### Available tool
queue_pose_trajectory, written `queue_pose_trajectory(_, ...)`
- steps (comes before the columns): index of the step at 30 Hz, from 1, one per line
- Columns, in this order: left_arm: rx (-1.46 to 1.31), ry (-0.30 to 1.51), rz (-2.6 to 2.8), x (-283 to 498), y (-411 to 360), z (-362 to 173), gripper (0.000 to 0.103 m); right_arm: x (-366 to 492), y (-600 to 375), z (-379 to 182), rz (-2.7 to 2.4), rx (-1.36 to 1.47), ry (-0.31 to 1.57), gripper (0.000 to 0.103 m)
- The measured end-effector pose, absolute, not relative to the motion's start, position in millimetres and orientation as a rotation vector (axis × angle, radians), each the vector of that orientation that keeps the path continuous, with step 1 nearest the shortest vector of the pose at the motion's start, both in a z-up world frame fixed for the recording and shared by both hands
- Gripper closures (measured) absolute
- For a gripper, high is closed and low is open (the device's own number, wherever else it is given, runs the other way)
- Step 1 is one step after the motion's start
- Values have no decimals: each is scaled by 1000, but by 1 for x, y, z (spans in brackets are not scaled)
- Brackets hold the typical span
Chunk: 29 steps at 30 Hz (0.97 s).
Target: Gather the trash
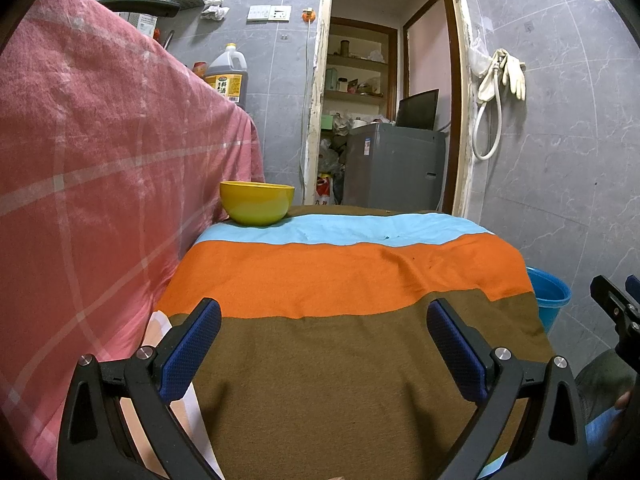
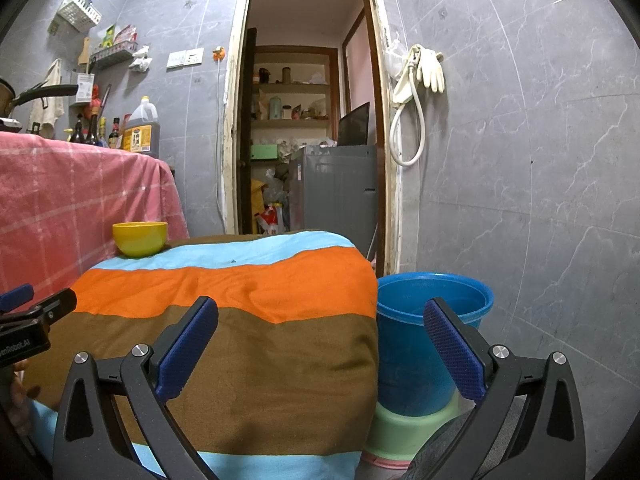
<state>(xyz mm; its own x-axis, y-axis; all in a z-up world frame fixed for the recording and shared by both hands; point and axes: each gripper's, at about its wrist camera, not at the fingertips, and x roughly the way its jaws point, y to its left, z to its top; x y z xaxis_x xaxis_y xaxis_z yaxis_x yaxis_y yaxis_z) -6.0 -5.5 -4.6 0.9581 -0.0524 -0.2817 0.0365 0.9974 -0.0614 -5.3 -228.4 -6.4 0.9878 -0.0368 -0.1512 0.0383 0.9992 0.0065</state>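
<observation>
Here both grippers hover above the near end of a tabletop (image 1: 340, 360) draped in a striped cloth of blue, orange and brown. The left gripper (image 1: 324, 344) has its fingers spread wide apart with nothing between them; the right gripper (image 2: 320, 344) is likewise spread and empty, and sits over the tabletop's right edge. At the far left corner of the cloth stands a yellow bowl (image 1: 256, 203), upright, against a pink checked cloth (image 1: 100, 152) hanging to the left. Beside the tabletop on the right, on the floor, a blue bucket (image 2: 420, 344) rests in a green basin (image 2: 404, 428); it is the likeliest receptacle for trash, though that is a judgement.

No trash can be made out on the striped cloth, and neither gripper carries any. The task therefore appears either unstarted or complete; these views alone cannot settle which.

Several areas stay unread. The inside of the bowl is hidden by its rim, and the bucket's bottom cannot be seen. The nearest strip of tabletop lies behind the gripper bodies. A pale sheet (image 1: 160, 328) shows between the tabletop and the pink cloth at near left, partly covered by a finger; its nature is unclear. Clutter beyond the doorway (image 2: 304, 120) is too small to identify.
</observation>
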Motion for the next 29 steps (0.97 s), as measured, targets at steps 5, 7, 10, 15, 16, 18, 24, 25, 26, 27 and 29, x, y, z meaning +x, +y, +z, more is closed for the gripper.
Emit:
queue_pose_trajectory(5, -56, 287, -45, -6, -6, -4, 2, -5, -229, -6, -38, 10, 153, 0)
queue_pose_trajectory(7, -56, 287, -46, -6, -6, -4, 2, -5, -229, -6, -37, 10, 152, 0)
queue_pose_trajectory(10, -53, 290, -51, -6, -7, -5, 2, -5, -229, -6, -37, 9, 155, 0)
queue_pose_trajectory(15, -37, 282, -53, -9, -8, -8, 2, -3, -228, -8, -40, 9, 160, 0)
queue_pose_trajectory(16, -33, 274, -54, -11, -9, -7, 2, -4, -228, -9, -42, 10, 162, 0)
queue_pose_trajectory(18, -26, 263, -59, -12, -9, -7, 2, -4, -227, -11, -42, 11, 164, 0)
queue_pose_trajectory(24, 0, 253, -52, -13, -13, -6, 2, -4, -228, -12, -41, 10, 165, 0)
queue_pose_trajectory(25, -1, 252, -52, -13, -13, -6, 2, -3, -229, -11, -41, 10, 165, 0)
queue_pose_trajectory(26, -1, 253, -53, -12, -13, -6, 2, -4, -228, -11, -41, 11, 165, 0)
queue_pose_trajectory(27, -2, 253, -52, -12, -13, -6, 2, -4, -228, -11, -41, 11, 165, 0)
queue_pose_trajectory(29, -2, 254, -51, -12, -14, -6, 2, -4, -229, -11, -41, 11, 165, 0)
